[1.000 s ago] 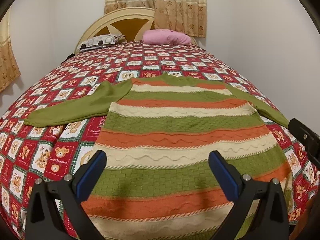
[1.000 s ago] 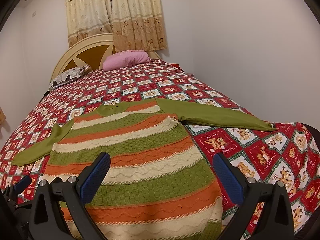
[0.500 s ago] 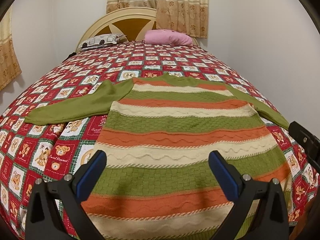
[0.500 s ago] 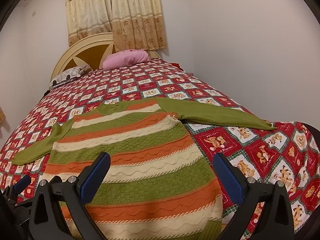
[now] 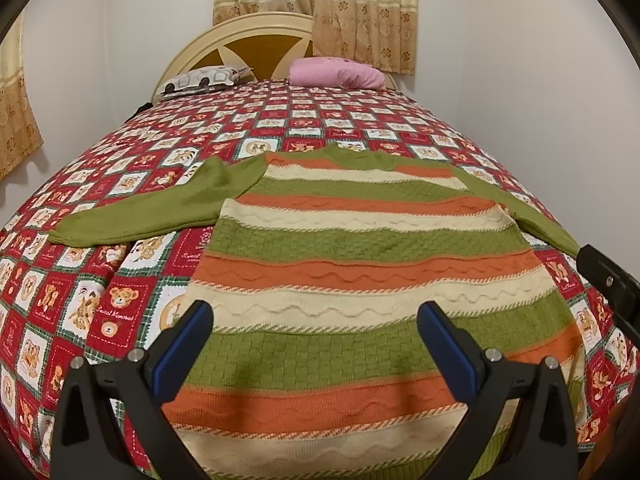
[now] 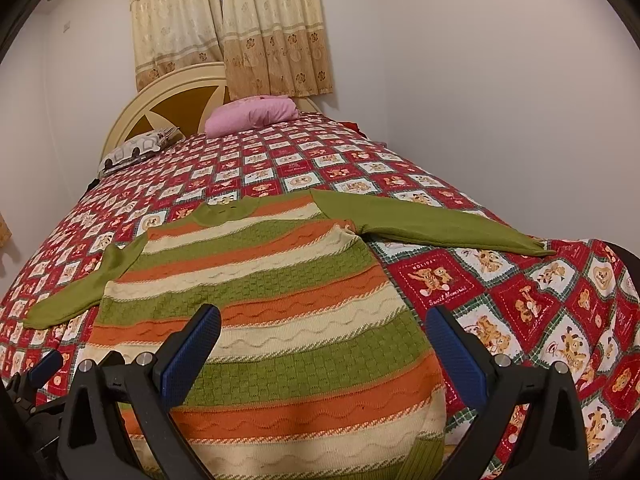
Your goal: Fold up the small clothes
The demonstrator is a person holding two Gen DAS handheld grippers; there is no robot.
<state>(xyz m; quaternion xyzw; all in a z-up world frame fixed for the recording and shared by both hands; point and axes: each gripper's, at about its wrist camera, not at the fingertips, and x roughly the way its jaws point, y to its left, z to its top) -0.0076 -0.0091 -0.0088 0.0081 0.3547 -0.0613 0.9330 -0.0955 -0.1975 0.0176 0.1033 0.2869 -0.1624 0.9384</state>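
Bedroom scene: white walls, beige floral curtains (image 5: 352, 12) over a cream arched headboard (image 5: 240, 40) with brown inset panels. Bed covered by a red/white teddy-bear patchwork quilt (image 5: 120, 184). At the head end, left to right: a grey-and-white patterned pillow (image 5: 200, 80), then a pink pillow (image 5: 336, 74). Striped knit sweater (image 5: 360, 264) lies flat on the quilt, centred near the foot end, neck toward the headboard, hem nearest the cameras; green, orange and cream bands, solid green sleeves. Left sleeve (image 5: 152, 212) is spread out to the left across the quilt, cuff well away from the body. Right sleeve (image 6: 432, 228) is stretched out to the right, cuff near the bed edge. Left gripper (image 5: 312, 320) hangs over the lower left half of the sweater, jaws spread wide, blue pads (image 5: 180, 352) clear of each other, nothing between them; can't tell whether the tips touch the knit. Right gripper (image 6: 324, 324) hangs over the lower right half, jaws likewise wide apart and empty, left pad over the sweater body, right pad over the quilt just past the sweater's side seam. Each gripper shows at the edge of the other's view: black part of the right one at the far right of the left wrist view, blue pad tip of the left one at lower left of the right wrist view. Sweater not yet folded.
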